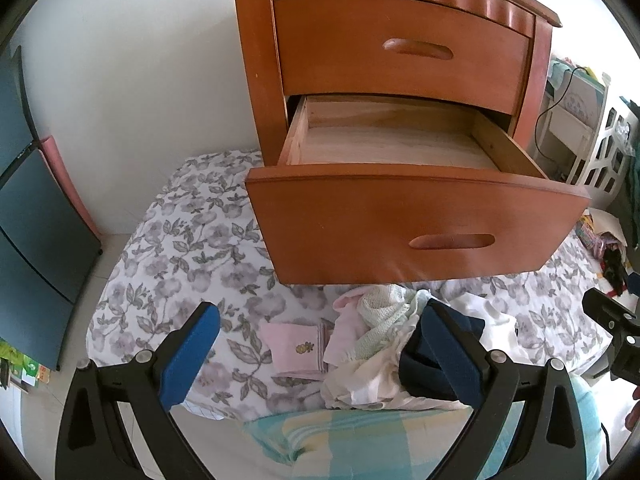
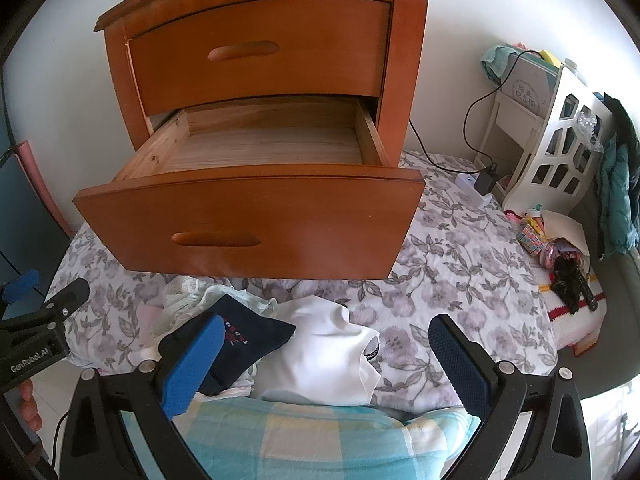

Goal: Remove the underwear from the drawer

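Soft daylight filling the room pretty evenly, pale white wall washing out a bit, orange-brown wooden nightstand bowing from fisheye, corners going black, edges slightly smearing

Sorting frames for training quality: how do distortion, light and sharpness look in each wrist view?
Left wrist view: fisheye bows the orange-brown wooden nightstand, black vignette corners, soft daylight, blue-padded left hand-held gripper slightly soft. Right wrist view: same bowing, pale open bottom drawer evenly lit, no glare.
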Tool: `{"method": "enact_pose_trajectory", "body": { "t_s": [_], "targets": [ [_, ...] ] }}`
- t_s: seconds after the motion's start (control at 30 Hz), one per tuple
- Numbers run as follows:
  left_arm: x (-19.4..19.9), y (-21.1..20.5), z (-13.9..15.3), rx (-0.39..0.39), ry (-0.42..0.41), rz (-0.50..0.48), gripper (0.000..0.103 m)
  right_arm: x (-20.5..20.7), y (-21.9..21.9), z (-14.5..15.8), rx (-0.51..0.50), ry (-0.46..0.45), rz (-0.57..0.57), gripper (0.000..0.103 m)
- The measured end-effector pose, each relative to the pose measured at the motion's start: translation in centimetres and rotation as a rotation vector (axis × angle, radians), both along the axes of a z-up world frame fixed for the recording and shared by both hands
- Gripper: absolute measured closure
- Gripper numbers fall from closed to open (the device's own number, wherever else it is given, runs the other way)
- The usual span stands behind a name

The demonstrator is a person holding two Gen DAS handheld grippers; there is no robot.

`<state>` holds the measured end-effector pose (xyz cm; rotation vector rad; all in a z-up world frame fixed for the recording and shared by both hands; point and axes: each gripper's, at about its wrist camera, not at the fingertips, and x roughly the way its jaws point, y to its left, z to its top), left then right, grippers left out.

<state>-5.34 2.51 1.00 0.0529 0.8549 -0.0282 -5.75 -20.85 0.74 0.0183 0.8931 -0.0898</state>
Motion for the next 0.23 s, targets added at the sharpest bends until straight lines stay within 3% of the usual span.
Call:
{"method": "enact_pose_trajectory", "body": {
  "t_s": [0.23],
  "targets": [
    [0.09,0.10,0.08,-0.013,0.000,0.002,0.002,0.04,-0.03,0.01,0.000,0.000,-0.001,0.000]
  ]
}}
